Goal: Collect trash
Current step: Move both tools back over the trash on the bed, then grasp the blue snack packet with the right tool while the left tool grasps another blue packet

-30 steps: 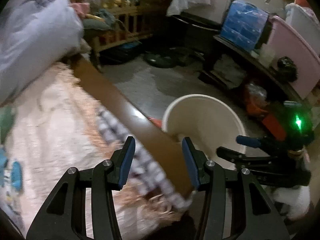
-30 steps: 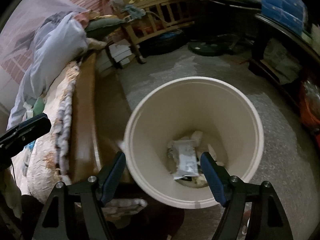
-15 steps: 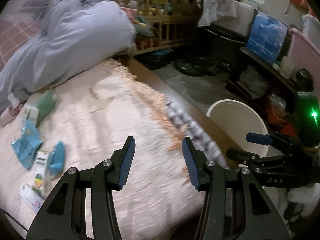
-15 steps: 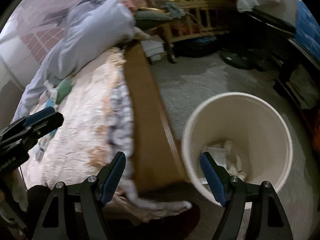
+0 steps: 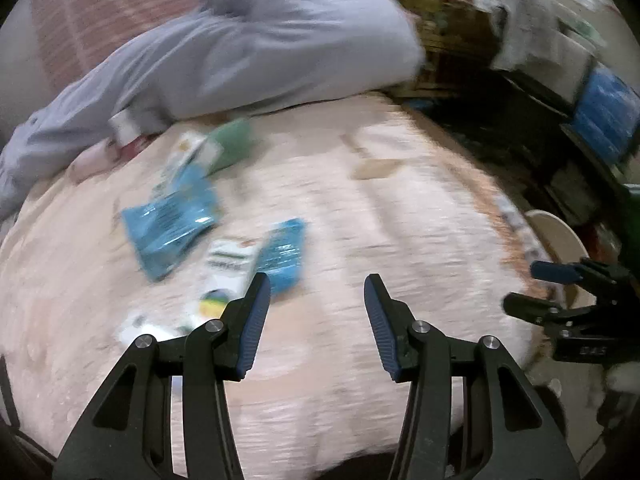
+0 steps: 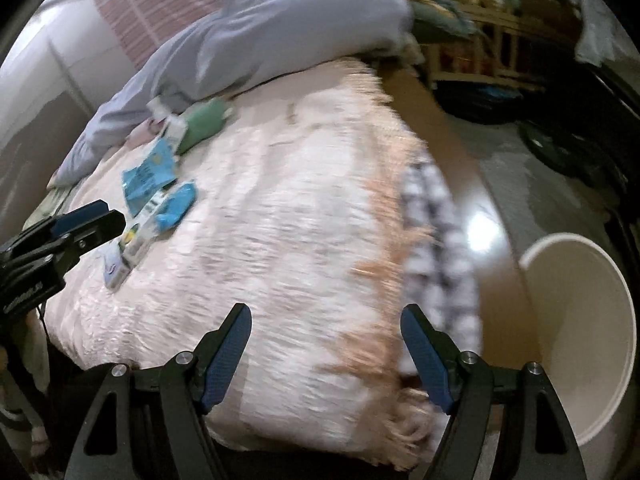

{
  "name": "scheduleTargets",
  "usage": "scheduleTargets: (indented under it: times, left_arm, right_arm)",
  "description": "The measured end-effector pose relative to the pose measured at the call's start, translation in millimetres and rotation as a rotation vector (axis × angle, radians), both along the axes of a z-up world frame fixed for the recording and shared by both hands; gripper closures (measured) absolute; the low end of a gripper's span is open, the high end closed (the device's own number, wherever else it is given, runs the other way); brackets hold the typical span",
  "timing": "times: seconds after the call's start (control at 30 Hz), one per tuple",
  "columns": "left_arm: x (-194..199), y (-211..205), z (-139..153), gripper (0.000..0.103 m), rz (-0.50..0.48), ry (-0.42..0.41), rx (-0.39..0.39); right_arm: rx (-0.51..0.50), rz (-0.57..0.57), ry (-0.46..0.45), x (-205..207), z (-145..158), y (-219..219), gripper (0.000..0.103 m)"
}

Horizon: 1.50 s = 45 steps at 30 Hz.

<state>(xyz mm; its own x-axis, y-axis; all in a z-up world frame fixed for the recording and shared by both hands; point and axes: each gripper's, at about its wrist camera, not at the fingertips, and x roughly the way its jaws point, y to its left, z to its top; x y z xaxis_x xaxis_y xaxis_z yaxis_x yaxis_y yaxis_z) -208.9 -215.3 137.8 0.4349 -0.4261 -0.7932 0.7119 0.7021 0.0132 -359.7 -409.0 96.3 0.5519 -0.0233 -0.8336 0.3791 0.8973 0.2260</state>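
On top of the pink blanket (image 5: 380,208) sat the trash, all bunched toward the far left side: a big crinkly blue wrapper (image 5: 172,220), a smaller blue wrapper (image 5: 282,254) just right of it, and a white carton (image 5: 228,268) squeezed between the two, with another small white box (image 5: 192,152) further back next to a green pouch (image 5: 234,142). Everything was pretty blurry so I couldn't read any labels. Behind that pile lay a big lump of grey bedding (image 5: 248,52). The left gripper (image 5: 316,316) hung over the near part of the blanket with its jaws parted a moderate amount and nothing between them, the closest trash sitting just past its left finger. The right gripper (image 6: 326,354) was spread wider, also empty, over the blanket's right edge where the fringe and a checkered cloth (image 6: 440,240) hung down. Off to the right on the floor stood the white bin (image 6: 624,320), near the brown bed frame (image 6: 480,184), well apart from the wrappers.
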Motion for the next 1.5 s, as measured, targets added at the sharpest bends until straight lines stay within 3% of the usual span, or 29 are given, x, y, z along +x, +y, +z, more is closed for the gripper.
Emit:
scheduleTargets:
  times: [0.23, 0.43, 0.63, 0.93, 1.03, 1.1, 1.2, 1.37, 1.5]
  left_arm:
    - [65, 67, -12, 0.056, 0.189, 0.038, -0.027]
    - [109, 97, -17, 0.056, 0.279, 0.076, -0.062]
    - [147, 109, -23, 0.055, 0.318, 0.093, -0.088]
    - [209, 103, -26, 0.055, 0.399, 0.088, -0.134]
    - [223, 90, -31, 0.055, 0.377, 0.12, -0.154]
    - [226, 79, -34, 0.055, 0.324, 0.148, -0.176]
    - [227, 61, -46, 0.048, 0.218, 0.208, -0.166]
    - [213, 55, -62, 0.048, 0.106, 0.243, -0.112]
    - [203, 63, -58, 0.048, 0.051, 0.26, -0.136]
  right_arm:
    - [-0.005, 0.095, 0.011, 48, -1, 32, 0.028]
    - [0.019, 0.183, 0.003, 100, -4, 61, 0.028]
    - [0.011, 0.269, 0.012, 154, -15, 83, 0.028]
    - [0.032, 0.264, 0.029, 212, -39, 86, 0.031]
    - [0.004, 0.289, 0.028, 219, -47, 90, 0.04]
    - [-0.001, 0.309, 0.015, 220, -47, 91, 0.058]
    - [-0.032, 0.34, 0.012, 217, -42, 92, 0.061]
    - [-0.056, 0.321, 0.02, 202, -36, 75, 0.064]
    - [-0.044, 0.281, 0.023, 187, -30, 57, 0.064]
